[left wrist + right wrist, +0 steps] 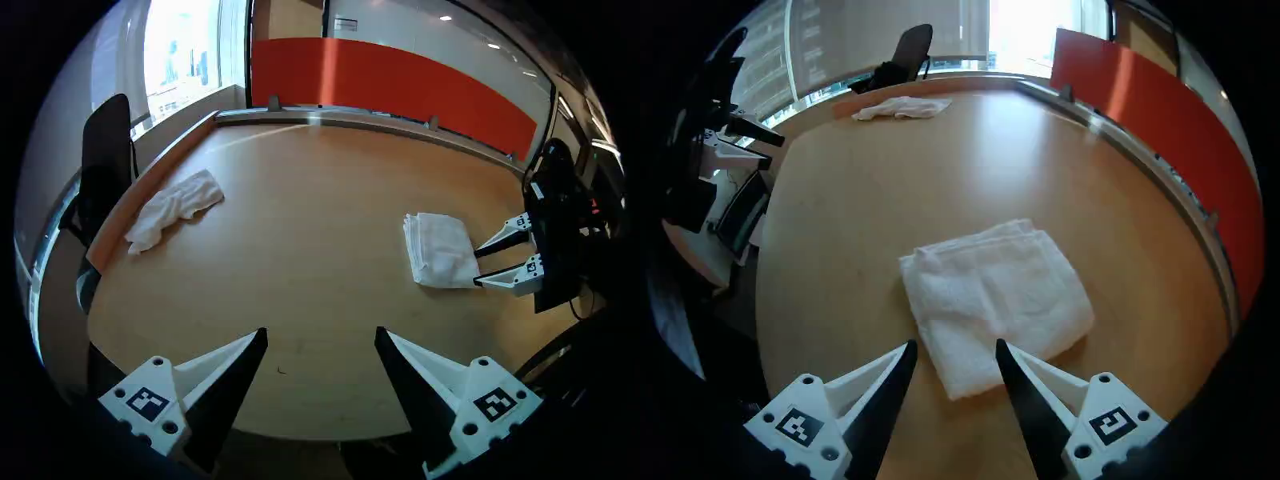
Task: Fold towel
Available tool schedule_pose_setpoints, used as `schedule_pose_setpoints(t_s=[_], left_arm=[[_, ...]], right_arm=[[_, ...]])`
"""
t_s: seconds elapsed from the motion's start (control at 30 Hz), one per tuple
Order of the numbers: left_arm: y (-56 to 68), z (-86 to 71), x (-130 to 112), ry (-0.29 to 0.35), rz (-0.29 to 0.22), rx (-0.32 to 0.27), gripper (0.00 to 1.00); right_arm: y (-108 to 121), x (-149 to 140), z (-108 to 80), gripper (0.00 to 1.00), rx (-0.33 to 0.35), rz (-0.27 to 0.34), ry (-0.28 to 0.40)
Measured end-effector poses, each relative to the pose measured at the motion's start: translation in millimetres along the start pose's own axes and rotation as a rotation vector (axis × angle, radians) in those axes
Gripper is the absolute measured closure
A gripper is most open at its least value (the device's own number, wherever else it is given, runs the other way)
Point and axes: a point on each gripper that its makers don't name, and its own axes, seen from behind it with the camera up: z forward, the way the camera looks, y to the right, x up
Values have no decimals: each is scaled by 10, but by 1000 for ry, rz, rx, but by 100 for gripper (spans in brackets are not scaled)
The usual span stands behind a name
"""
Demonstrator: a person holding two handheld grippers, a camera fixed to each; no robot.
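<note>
Right gripper view: folded white towel (pixel 996 300) lies flat on bench (pixel 880 184). Right tool (pixel 955 346) parted at its near edge, gripping nothing, likely lined up to neaten fold. Left tool (pixel 320 332) spread wide, empty, over bare wood. Crumpled towel (pixel 174 208) near far edge, probably next.

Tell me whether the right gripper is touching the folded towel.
Cannot tell. Right gripper view: the right gripper overlaps the folded towel at its near edge; height unclear.
</note>
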Motion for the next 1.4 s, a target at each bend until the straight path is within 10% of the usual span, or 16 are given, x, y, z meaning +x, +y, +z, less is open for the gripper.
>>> schedule_pose_setpoints(t_s=[0.43, 0.9, 1.2, 1.4], left_arm=[[-7, 2, -19, -5, 15, -2, 0], [-8, 0, -51, -11, 16, -4, 0], [-5, 4, -50, -10, 19, -5, 0], [16, 23, -41, -9, 21, -13, 0]], right_arm=[[-46, -361, -7, 28, -30, 66, -47], [-38, -430, 111, 55, -79, 163, -47], [-28, -439, 137, 90, -96, 174, -47], [12, -346, 49, 94, -95, 183, -30]])
